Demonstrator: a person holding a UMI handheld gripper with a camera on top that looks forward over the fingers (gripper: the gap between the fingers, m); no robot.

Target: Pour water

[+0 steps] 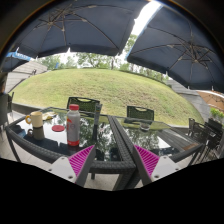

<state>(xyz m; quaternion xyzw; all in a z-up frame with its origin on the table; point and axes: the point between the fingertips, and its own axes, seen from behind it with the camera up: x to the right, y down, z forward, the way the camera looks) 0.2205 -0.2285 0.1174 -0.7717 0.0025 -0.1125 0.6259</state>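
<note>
Pink-capped bottle (73, 125) on glass table (100, 135), ahead-left of fingers. Cup (37, 119) beside it. Gripper (114, 160) wide open, holding nothing.

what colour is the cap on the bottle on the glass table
Red, on a clear bottle with a pinkish label, seen in the gripper view, beyond the open gripper.

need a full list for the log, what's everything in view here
bottle: 1, clear with red cap and pink label, on the glass table beyond the left finger
cup: 1, pale yellow, left of the bottle
glass table: 1, dark frame, ahead of the fingers
chairs: 2, dark, at the table's far side
umbrellas: 2, dark, overhead
lawn: 1, green slope behind
gripper: 1, pink pads, open, holding nothing
</note>
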